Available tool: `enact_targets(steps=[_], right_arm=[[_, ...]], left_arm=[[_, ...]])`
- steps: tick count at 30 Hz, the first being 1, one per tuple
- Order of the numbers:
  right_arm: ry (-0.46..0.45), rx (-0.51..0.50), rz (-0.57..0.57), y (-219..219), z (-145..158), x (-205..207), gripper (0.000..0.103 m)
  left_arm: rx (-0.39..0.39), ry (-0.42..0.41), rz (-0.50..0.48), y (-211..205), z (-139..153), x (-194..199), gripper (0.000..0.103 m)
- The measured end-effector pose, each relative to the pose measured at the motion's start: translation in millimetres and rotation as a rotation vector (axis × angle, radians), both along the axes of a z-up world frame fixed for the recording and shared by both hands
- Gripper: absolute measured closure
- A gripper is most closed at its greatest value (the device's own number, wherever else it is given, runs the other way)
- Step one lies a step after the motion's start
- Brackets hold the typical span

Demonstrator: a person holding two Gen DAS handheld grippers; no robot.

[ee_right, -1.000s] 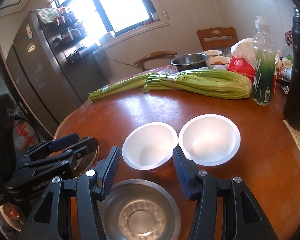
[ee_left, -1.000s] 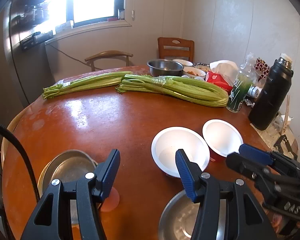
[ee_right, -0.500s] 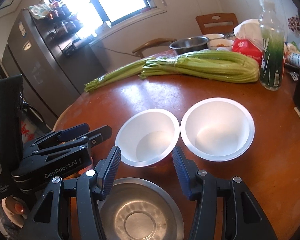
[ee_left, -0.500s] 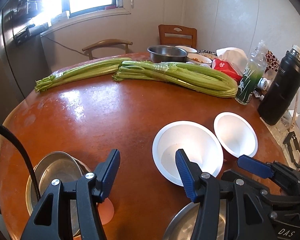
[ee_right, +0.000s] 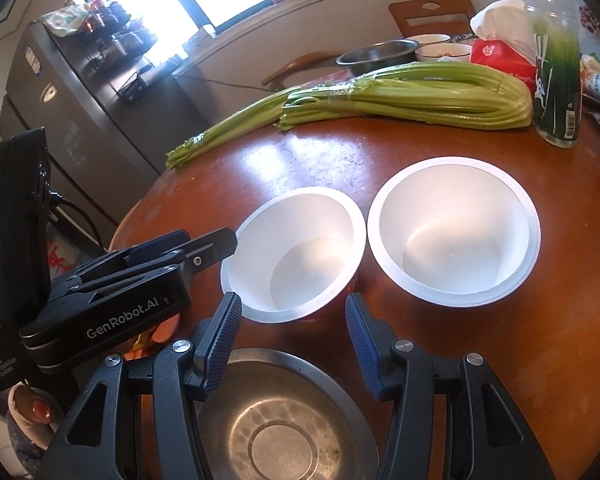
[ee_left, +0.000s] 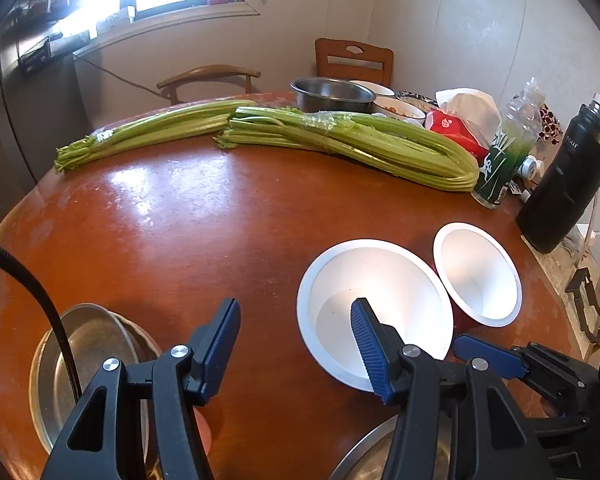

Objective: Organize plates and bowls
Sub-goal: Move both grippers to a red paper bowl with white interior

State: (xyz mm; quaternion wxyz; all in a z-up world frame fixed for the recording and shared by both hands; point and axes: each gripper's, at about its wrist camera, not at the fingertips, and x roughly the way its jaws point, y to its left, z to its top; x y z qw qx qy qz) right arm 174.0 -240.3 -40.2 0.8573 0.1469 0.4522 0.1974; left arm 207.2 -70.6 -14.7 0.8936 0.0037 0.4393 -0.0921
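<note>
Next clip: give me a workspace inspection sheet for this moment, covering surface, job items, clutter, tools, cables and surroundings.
Surface: round brown table, glossy, with glare.
Job's things: two white bowls side by side, left bowl and right bowl, both empty; steel bowl nearest; steel plates at the left edge.
Clutter: celery bunches, green bottle, black flask, tissue pack, far dishes.
Tools: left tool and right tool both open, holding nothing.
Cables: black cable over the plates.
Surroundings: window, two chairs, fridge.
</note>
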Motion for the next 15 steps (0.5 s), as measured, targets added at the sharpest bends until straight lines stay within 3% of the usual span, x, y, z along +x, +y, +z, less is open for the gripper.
enact_targets(steps=[15], right_arm=[[0.002, -0.061, 0.004, 3, -13, 14, 0.047]], left_arm=[[-0.012, 0.105, 0.004, 0, -29, 21, 0.046]])
